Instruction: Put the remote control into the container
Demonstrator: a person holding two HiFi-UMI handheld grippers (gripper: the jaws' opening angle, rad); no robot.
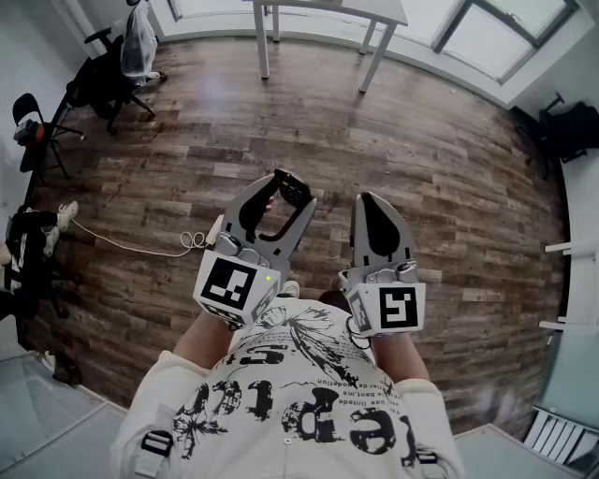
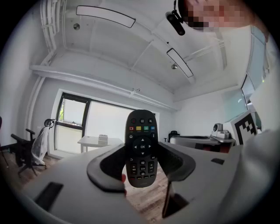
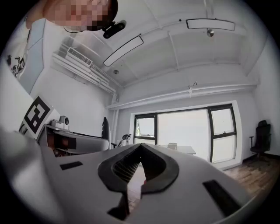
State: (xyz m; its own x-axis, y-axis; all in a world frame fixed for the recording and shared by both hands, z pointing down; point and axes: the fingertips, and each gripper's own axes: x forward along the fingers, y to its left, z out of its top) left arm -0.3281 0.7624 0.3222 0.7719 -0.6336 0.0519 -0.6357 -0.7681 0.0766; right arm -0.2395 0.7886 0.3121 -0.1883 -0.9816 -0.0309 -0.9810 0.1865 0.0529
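A black remote control (image 2: 141,146) stands upright between the jaws of my left gripper (image 2: 141,168), buttons toward the camera, and the dark pads (image 2: 107,168) press on its sides. In the head view the same remote control (image 1: 294,189) sticks out of the left gripper (image 1: 281,201), held up in front of the person's chest above the wooden floor. Beside it my right gripper (image 1: 372,201) is shut and empty, its tips meeting (image 3: 140,146). No container shows in any view.
Below is a wood plank floor (image 1: 421,159). A white table (image 1: 328,14) stands by the far windows. Black office chairs (image 1: 112,79) sit at the left and another (image 1: 571,126) at the right. A pale cable (image 1: 140,245) lies on the floor at the left.
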